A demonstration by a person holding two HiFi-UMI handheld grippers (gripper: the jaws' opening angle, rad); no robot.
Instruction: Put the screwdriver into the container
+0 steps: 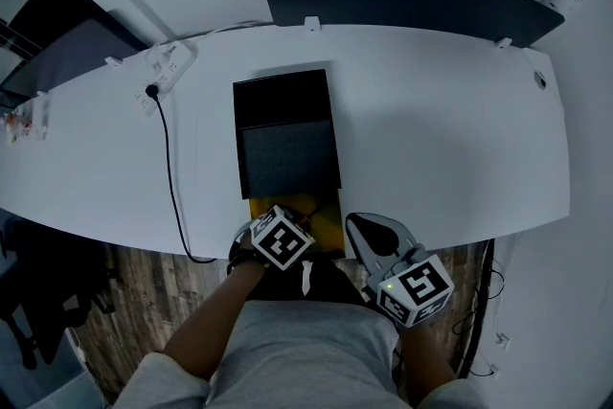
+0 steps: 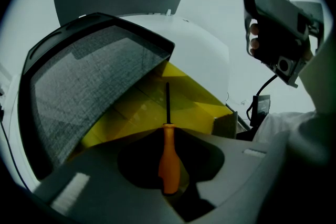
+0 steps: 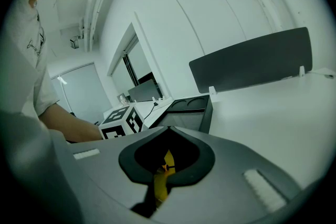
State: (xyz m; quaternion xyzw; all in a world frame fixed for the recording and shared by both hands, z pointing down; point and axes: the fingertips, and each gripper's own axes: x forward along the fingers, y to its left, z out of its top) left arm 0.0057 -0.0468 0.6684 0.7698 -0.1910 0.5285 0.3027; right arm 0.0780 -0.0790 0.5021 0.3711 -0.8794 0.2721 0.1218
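An orange-handled screwdriver point(image 2: 168, 157) with a thin black shaft sits between the jaws of my left gripper point(image 2: 167, 127), which is shut on its handle. The shaft points into the yellow inside point(image 2: 184, 105) of the container. A dark mesh-covered lid point(image 2: 89, 81) is raised over it on the left. In the head view the black container point(image 1: 284, 101) stands at the table's middle, and its yellow part point(image 1: 328, 214) is at the near edge. My left gripper point(image 1: 299, 223) is right over that yellow part. My right gripper point(image 1: 359, 227) hovers just right of it, shut and holding nothing.
A white power strip point(image 1: 165, 70) with a black cable point(image 1: 170, 170) lies left of the container. A dark partition panel point(image 1: 402, 0) stands along the table's far edge. Small items point(image 1: 24, 122) sit at the far left. My right gripper point(image 2: 283, 29) shows in a hand at the upper right.
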